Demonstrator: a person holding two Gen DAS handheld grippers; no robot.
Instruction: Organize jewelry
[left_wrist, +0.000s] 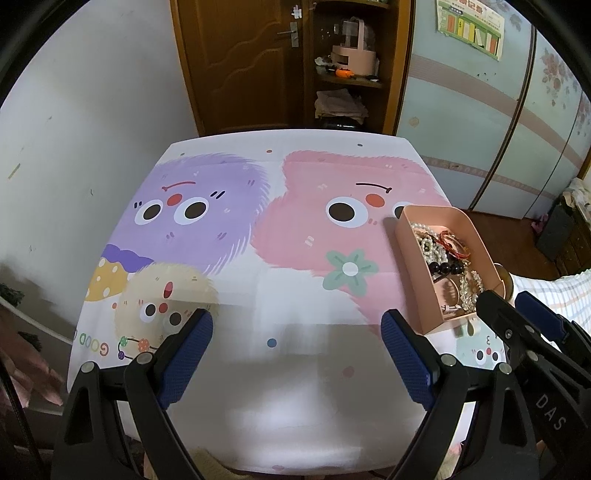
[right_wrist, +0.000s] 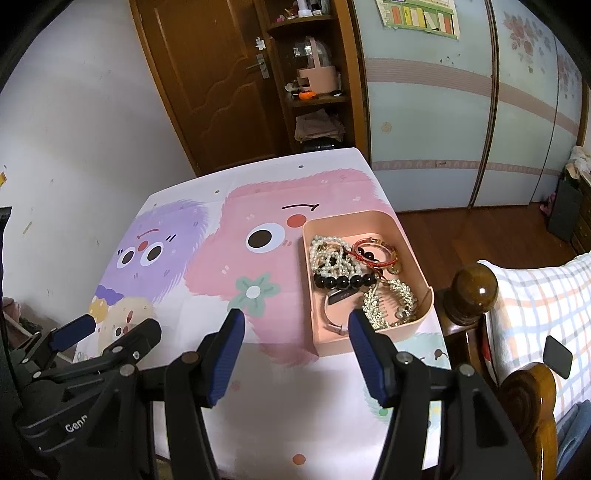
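Observation:
A pink open tray (right_wrist: 413, 254) sits at the right side of the table and holds several pieces: pearl strands (right_wrist: 328, 254), a black bead bracelet (right_wrist: 341, 282), red bangles (right_wrist: 373, 253) and a gold leaf hair comb (right_wrist: 391, 302). The tray also shows in the left wrist view (left_wrist: 406, 240). My right gripper (right_wrist: 297, 325) is open and empty, just in front of the tray's near left corner. My left gripper (left_wrist: 297, 326) is open and empty over the table's front, left of the tray. The right gripper also shows in the left wrist view (left_wrist: 509, 306).
The table wears a cartoon cloth (left_wrist: 258, 229) with purple and pink furry faces. A wooden bedpost (right_wrist: 474, 291) and a plaid-covered bed (right_wrist: 539, 295) stand right of the table. A wooden door (left_wrist: 236, 62) and a shelf unit (left_wrist: 347, 62) are behind.

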